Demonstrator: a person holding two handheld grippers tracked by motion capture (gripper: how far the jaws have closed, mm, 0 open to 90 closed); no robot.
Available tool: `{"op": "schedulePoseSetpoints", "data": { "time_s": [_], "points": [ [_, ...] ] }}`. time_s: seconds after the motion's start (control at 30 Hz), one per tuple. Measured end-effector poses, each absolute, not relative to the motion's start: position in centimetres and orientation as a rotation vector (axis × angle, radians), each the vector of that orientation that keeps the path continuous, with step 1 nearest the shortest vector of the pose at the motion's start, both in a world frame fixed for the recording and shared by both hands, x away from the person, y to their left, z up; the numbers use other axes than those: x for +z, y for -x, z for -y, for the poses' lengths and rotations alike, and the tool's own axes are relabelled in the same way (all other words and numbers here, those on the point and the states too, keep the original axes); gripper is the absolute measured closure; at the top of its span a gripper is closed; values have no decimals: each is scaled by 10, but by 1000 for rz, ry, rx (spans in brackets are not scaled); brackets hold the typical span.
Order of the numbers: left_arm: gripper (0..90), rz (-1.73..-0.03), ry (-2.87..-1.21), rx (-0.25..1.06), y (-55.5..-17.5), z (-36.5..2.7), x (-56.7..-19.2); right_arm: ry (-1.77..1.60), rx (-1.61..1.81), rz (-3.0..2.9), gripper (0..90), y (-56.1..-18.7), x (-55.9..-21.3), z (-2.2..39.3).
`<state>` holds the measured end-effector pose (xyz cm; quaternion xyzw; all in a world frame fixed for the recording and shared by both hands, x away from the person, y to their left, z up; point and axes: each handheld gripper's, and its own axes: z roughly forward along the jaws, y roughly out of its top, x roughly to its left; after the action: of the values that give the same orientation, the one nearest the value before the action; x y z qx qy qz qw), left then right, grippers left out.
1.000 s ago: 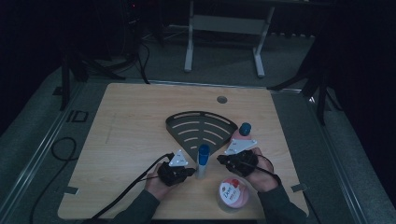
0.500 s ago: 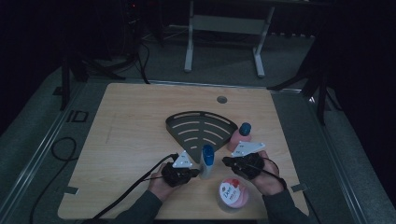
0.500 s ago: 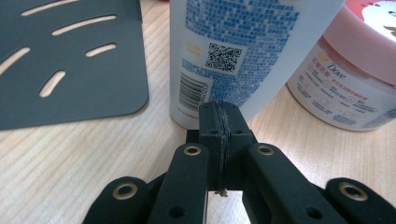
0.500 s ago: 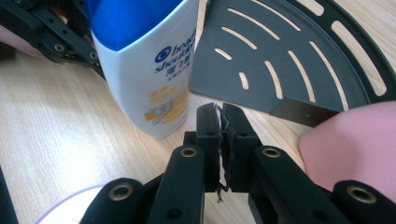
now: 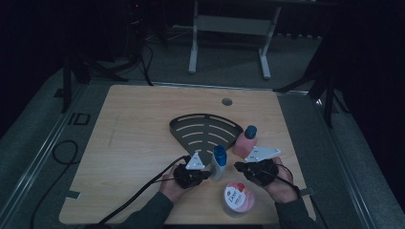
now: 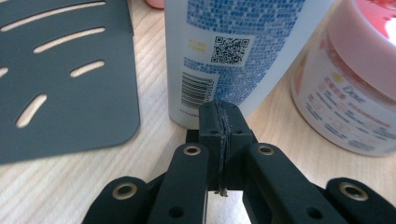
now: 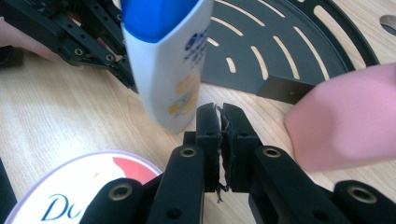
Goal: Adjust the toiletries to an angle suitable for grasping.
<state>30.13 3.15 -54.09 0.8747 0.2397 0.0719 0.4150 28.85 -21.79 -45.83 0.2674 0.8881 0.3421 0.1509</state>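
While both tongs sit closed, empty, wooden table fronts dark room.

Dark slotted fan-shaped rack flat on the wooden bench, just ahead of both grippers and between them. Pink bottle with blue cap upright at the rack's right corner, just ahead of the right gripper. Dove jar, pink-and-white lid, sits just behind and inboard of the right gripper. Small round grommet hole in the bench well ahead of the grippers. Grey metal stand legs on the floor beyond the bench.
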Motion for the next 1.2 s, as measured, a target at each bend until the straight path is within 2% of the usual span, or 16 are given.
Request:
{"op": "schedulePoseSetpoints", "data": {
  "time_s": [0.43,0.8,0.97,1.2],
  "points": [
    [883,-567,-2215,200,-321,17,-537,-817,965,-2532,856,-289,-461,235],
    [882,-621,-2189,189,-336,37,-540,-887,955,-2500,847,-296,-469,248],
    [883,-649,-2175,190,-342,43,-541,-903,950,-2478,896,-305,-478,249],
    [884,-654,-2180,199,-347,50,-540,-918,949,-2473,898,-315,-483,246]
  ]
}}
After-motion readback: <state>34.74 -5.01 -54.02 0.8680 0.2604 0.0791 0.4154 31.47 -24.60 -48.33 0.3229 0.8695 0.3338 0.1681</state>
